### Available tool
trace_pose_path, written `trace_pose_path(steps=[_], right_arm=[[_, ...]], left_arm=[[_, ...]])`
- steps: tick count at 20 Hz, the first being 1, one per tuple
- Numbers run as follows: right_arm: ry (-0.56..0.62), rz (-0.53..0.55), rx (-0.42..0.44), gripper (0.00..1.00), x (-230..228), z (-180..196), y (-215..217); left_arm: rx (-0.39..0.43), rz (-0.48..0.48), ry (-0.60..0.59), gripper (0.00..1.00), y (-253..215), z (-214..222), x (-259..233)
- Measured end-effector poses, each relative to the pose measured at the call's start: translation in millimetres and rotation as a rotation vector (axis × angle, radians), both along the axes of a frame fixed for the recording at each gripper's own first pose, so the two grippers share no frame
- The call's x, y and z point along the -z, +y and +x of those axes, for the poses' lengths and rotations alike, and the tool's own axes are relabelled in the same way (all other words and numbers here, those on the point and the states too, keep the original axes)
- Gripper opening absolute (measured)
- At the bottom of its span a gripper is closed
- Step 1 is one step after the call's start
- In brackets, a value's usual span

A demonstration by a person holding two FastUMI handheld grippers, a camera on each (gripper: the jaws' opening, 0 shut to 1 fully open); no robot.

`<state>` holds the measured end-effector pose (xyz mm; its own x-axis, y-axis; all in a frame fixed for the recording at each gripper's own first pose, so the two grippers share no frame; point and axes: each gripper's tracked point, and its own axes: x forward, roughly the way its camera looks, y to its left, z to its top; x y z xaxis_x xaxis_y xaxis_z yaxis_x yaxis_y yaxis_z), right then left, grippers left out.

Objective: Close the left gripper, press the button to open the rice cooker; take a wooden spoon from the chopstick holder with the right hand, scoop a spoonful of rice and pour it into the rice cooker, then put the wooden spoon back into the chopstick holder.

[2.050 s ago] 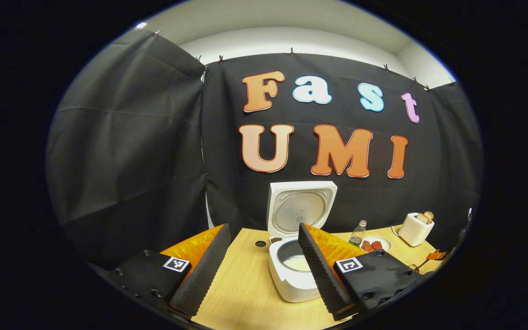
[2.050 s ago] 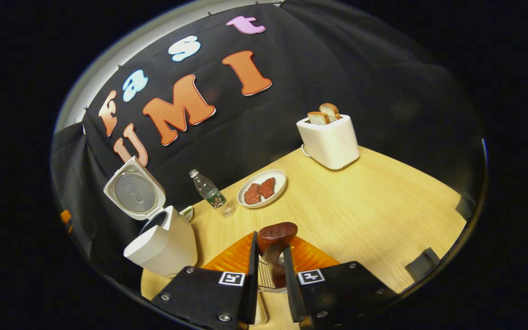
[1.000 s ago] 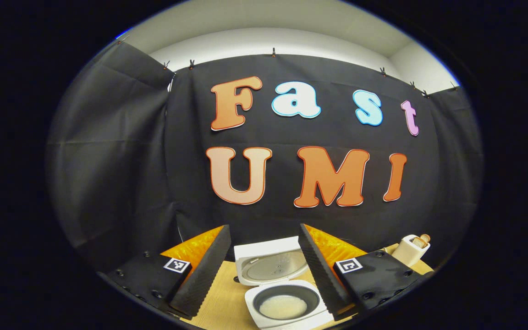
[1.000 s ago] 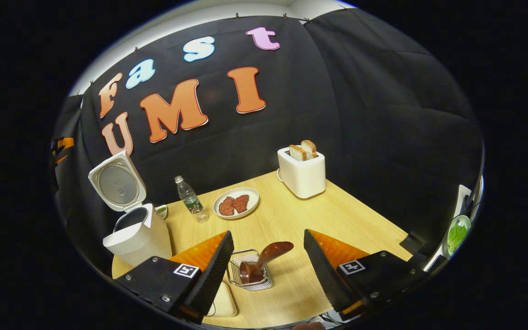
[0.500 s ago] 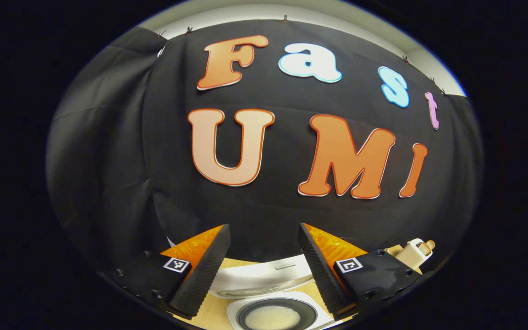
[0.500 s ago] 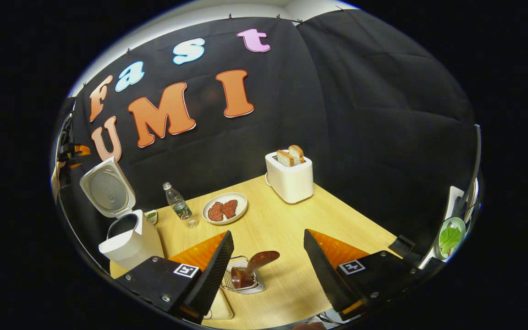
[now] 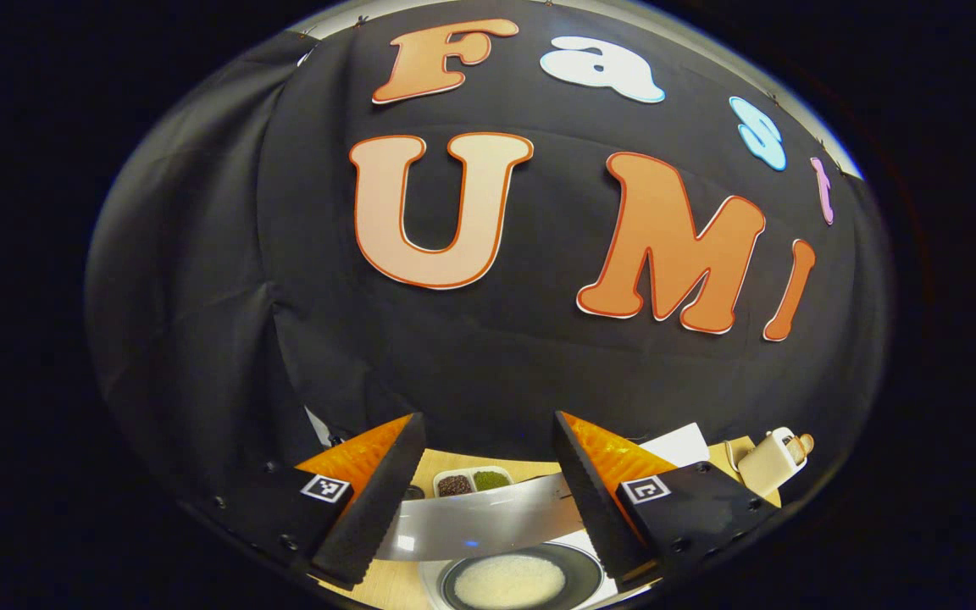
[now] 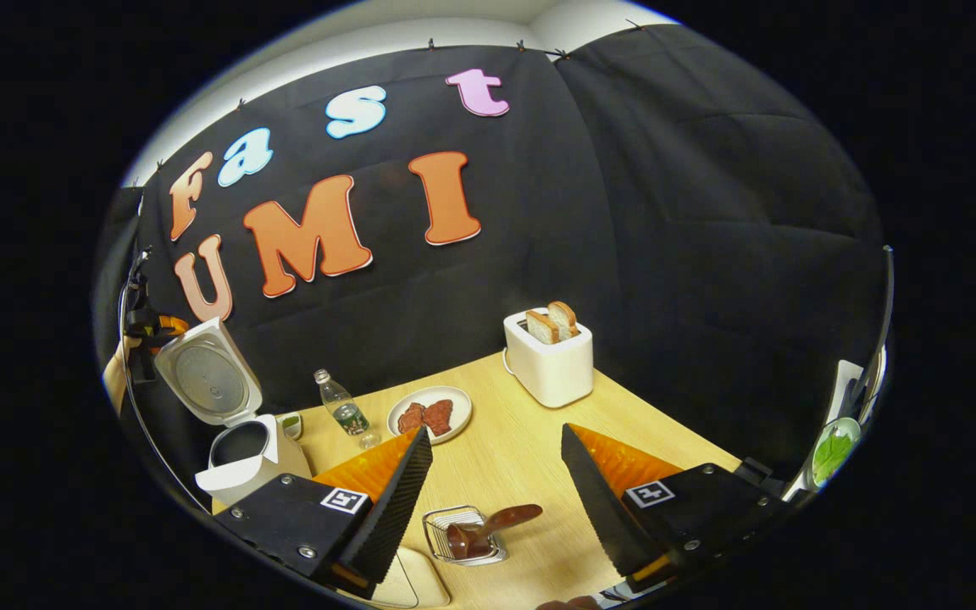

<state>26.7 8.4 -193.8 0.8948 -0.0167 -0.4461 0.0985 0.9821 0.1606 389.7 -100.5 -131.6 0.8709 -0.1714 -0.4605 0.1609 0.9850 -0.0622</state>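
Right hand-held gripper [image 8: 495, 483]: jaws wide apart, empty. Wooden spoon [image 8: 488, 524] lies tilted in the wire chopstick holder [image 8: 464, 535] near the surface's front edge. Left hand-held gripper [image 7: 488, 487]: jaws spread, empty, above the rice cooker [image 8: 244, 449], lid up, rice [image 7: 508, 581] inside.

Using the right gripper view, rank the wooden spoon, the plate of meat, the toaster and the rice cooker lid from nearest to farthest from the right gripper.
1. Wooden spoon, in the wire chopstick holder just ahead of the open right gripper.
2. Plate of meat, mid-table, ahead and slightly left.
3. Toaster at the far edge and rice cooker lid far left: too close to call.
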Motion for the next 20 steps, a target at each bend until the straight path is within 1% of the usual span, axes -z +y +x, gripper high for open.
trace_pose_path(steps=[3,5,7,11,15,18,20], right_arm=[[-0.015,0.001,-0.025,0.95,-8,1,10],[-0.023,-0.008,-0.044,0.95,-11,0,15],[-0.027,-0.02,-0.063,0.95,-14,0,19],[-0.034,0.006,-0.1,0.95,-18,0,27],[-0.038,0.013,-0.147,0.95,-18,-5,42],[-0.067,-0.008,-0.183,0.95,-32,-10,50],[-0.09,-0.016,-0.202,0.95,-44,-14,53]], left_arm=[[0.026,-0.005,-0.01,1.0,-4,-11,0],[0.052,-0.03,0.007,1.0,-7,-25,1],[0.085,-0.06,0.04,1.0,-11,-44,6],[0.14,-0.091,0.067,1.0,-18,-92,21],[0.152,-0.079,0.091,1.0,-26,-145,53],[0.152,-0.068,0.143,1.0,-33,-180,92],[0.156,-0.053,0.155,1.0,-36,-194,114]])
